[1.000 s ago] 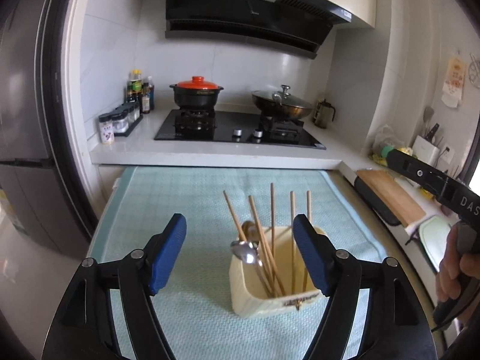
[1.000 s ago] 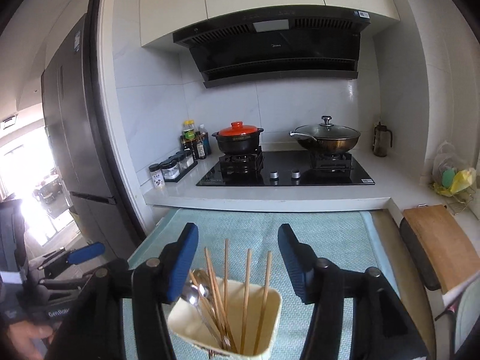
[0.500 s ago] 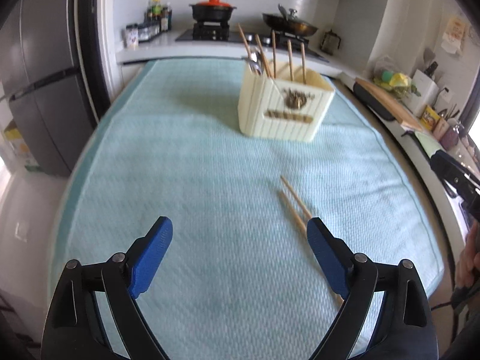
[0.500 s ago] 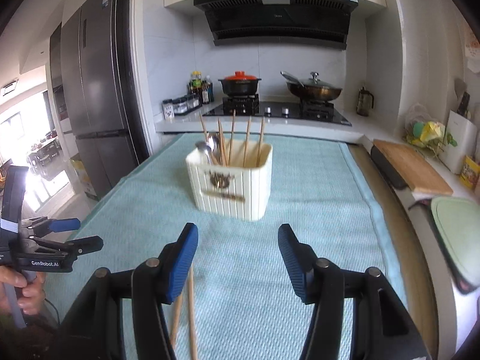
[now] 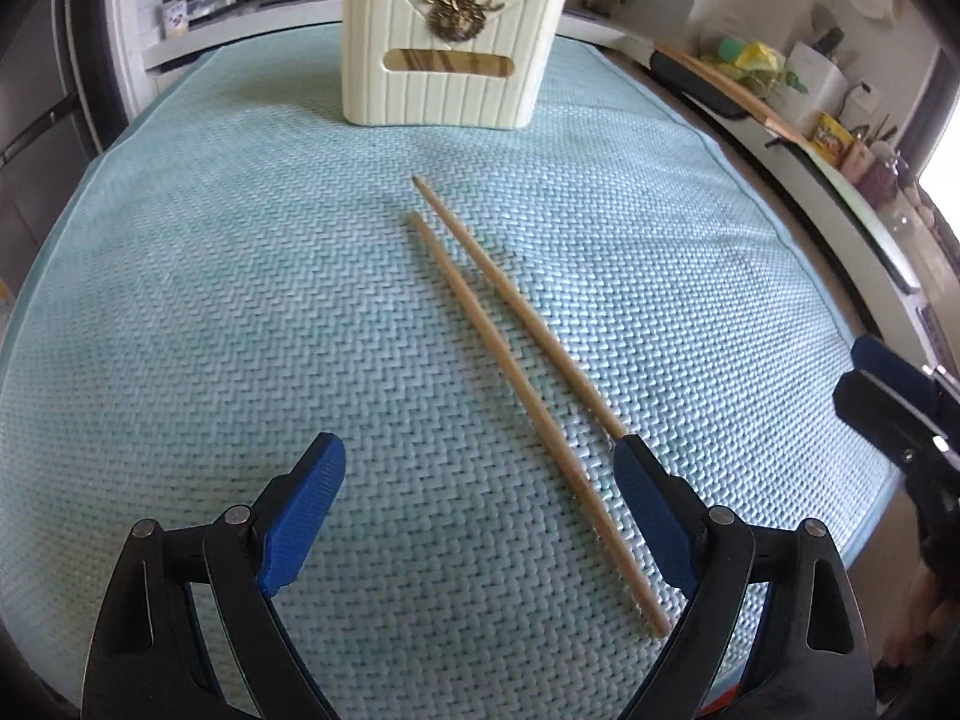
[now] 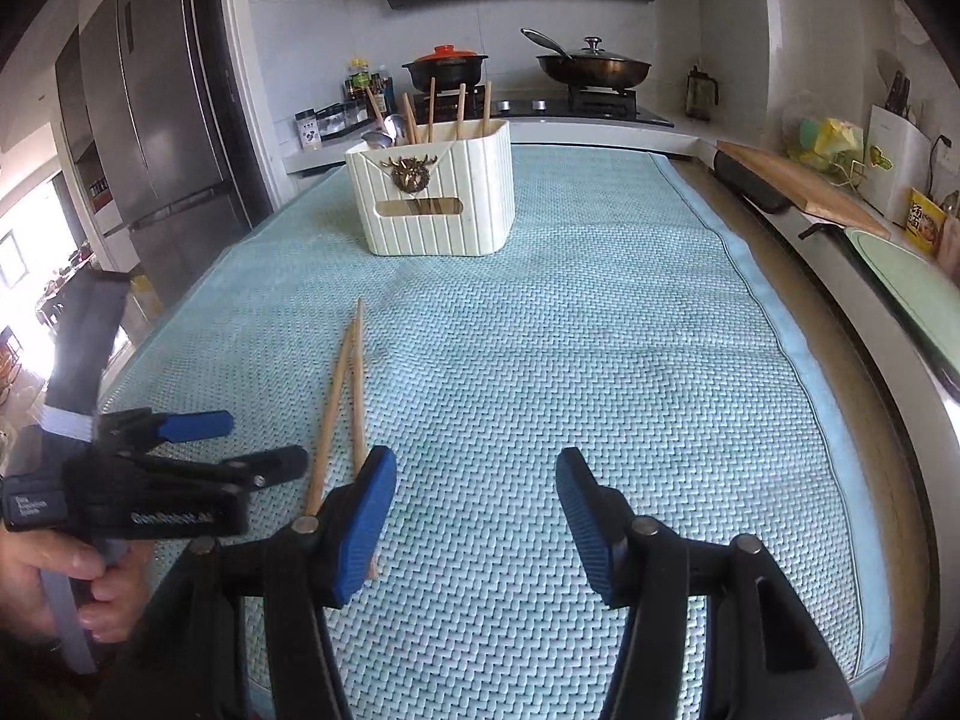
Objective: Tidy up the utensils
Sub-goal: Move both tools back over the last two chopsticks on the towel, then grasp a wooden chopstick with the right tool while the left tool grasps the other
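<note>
Left view: your left claw (image 5: 474, 498) is wide open w/ nothing held, low over two chopsticks (image 5: 528, 396) on the mat (image 5: 180, 276). They're thin, stiff, light; pinch mid-shaft.

Right view: right claw (image 6: 477, 510) open, empty; chopsticks just left, holder (image 6: 441, 198) well beyond.

White letters are showing on the black body of the left tool (image 6: 264, 444), seen from the right wrist view; they are reading roughly "GenRobot.AI". A small white label further back on the same body is too blurred to read. The yellow packet (image 6: 926, 221) by the wall is carrying dark print, but I cannot make it out.
</note>
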Tool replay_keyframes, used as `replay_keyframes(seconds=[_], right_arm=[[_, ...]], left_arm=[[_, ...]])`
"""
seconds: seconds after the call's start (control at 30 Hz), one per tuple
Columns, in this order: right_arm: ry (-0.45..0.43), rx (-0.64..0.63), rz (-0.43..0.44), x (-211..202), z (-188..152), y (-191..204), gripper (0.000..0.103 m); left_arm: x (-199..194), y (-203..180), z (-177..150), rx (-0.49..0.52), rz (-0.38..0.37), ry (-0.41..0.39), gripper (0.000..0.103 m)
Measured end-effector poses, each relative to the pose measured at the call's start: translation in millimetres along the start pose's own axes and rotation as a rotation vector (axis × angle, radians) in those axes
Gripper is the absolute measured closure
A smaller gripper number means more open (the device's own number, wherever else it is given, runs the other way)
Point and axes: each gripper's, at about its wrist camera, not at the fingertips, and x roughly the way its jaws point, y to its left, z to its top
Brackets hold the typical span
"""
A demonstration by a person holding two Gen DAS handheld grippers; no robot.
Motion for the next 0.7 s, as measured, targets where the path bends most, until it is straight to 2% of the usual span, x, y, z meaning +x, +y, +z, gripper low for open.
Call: replay_keyframes(seconds=[0.07, 0.13, 0.27, 0.4, 0.5, 0.57, 0.6, 0.7], right_arm=[[-0.013, -0.010, 0.003, -1.4, 2.6, 2.7, 0.046], [-0.021, -0.014, 0.004, -3.0, 3.8, 3.3, 0.046], [-0.010, -0.014, -0.002, -0.2, 2.2, 0.7, 0.046], [0.056, -0.017, 0.042, 22.3, -2.3, 3.2, 0.046], [0.135, -0.054, 0.096, 50.6, -6.6, 17.6, 0.046], [0.155, -0.100, 0.128, 63.5, -9.4, 33.3, 0.047], [0.157, -0.129, 0.141, 68.3, -10.3, 41.9, 0.050], [0.162, -0.224, 0.135, 84.9, -11.8, 64.3, 0.072]], left_arm=[[10.3, -6.4, -2.3, 0.026, 0.047, 0.015, 0.011], [13.6, -10.2, -5.6, 0.060, 0.109, -0.006, 0.011], [16.1, 4.9, 2.6, 0.018, 0.122, -0.009, 0.008], [18.6, 30.0, 13.1, -0.023, 0.162, -0.003, 0.008], [18.3, 42.5, 15.7, -0.039, 0.166, 0.011, 0.008], [16.9, 48.9, 14.3, -0.036, 0.172, 0.013, 0.009], [16.2, 51.6, 13.1, -0.034, 0.175, 0.013, 0.008], [14.7, 58.0, 9.7, -0.039, 0.182, 0.007, 0.008]])
